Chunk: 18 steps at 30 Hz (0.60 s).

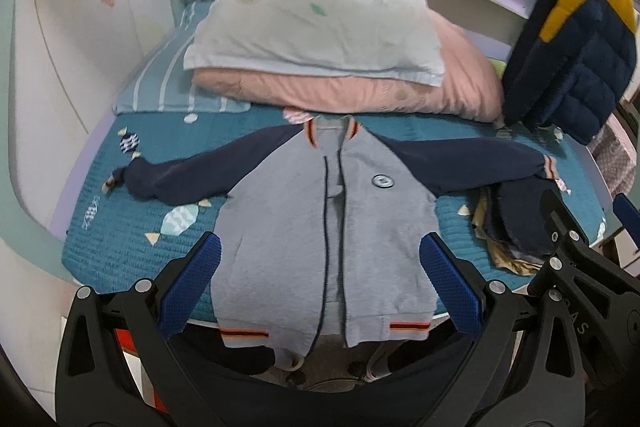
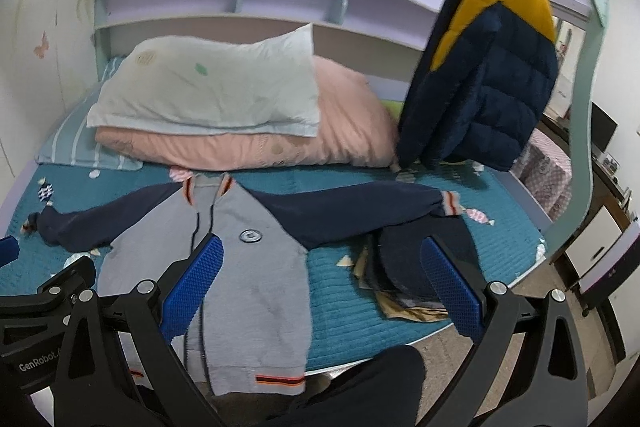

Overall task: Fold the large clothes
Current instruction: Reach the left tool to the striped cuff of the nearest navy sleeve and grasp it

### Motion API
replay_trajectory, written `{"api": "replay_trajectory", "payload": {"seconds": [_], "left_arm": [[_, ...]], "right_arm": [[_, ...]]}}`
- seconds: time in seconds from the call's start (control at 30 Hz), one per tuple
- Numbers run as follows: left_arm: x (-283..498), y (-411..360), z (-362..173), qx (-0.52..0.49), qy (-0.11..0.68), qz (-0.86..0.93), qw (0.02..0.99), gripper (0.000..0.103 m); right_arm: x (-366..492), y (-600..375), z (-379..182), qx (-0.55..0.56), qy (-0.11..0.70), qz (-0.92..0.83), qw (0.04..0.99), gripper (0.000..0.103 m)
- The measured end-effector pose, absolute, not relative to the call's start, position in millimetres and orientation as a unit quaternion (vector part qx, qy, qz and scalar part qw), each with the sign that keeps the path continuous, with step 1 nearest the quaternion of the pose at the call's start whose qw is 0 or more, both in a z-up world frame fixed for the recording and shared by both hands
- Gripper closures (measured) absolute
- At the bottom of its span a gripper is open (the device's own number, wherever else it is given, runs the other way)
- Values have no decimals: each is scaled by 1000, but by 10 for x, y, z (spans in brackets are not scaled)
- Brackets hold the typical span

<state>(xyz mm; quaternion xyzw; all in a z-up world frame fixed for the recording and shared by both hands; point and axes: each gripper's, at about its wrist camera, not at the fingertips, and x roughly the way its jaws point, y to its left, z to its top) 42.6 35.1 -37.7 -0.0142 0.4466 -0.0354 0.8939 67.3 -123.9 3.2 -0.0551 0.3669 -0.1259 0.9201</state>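
Observation:
A grey zip jacket (image 1: 288, 219) with navy sleeves lies spread flat, front up, on the teal bedspread (image 1: 120, 239). Both sleeves stretch out sideways and its striped hem hangs over the near bed edge. My left gripper (image 1: 320, 251) hovers open above the jacket's lower body, holding nothing. My right gripper (image 2: 322, 255) is open too, above the jacket (image 2: 256, 267) and its right side, with nothing between its blue pads. The right gripper's black frame (image 1: 576, 267) shows at the right of the left wrist view.
A white pillow (image 1: 316, 27) sits on a folded pink quilt (image 1: 360, 87) at the head of the bed. A navy and yellow puffer jacket (image 2: 488, 67) hangs at the right. A small pile of dark clothes (image 2: 404, 267) lies near the right bed edge.

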Motion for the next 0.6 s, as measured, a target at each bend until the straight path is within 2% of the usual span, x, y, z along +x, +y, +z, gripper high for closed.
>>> {"api": "replay_trajectory", "payload": {"seconds": [0.6], "left_arm": [[1452, 2169, -1479, -112, 535, 79, 833, 4]], "right_arm": [[2182, 402, -1109, -95, 473, 77, 873, 7]]}}
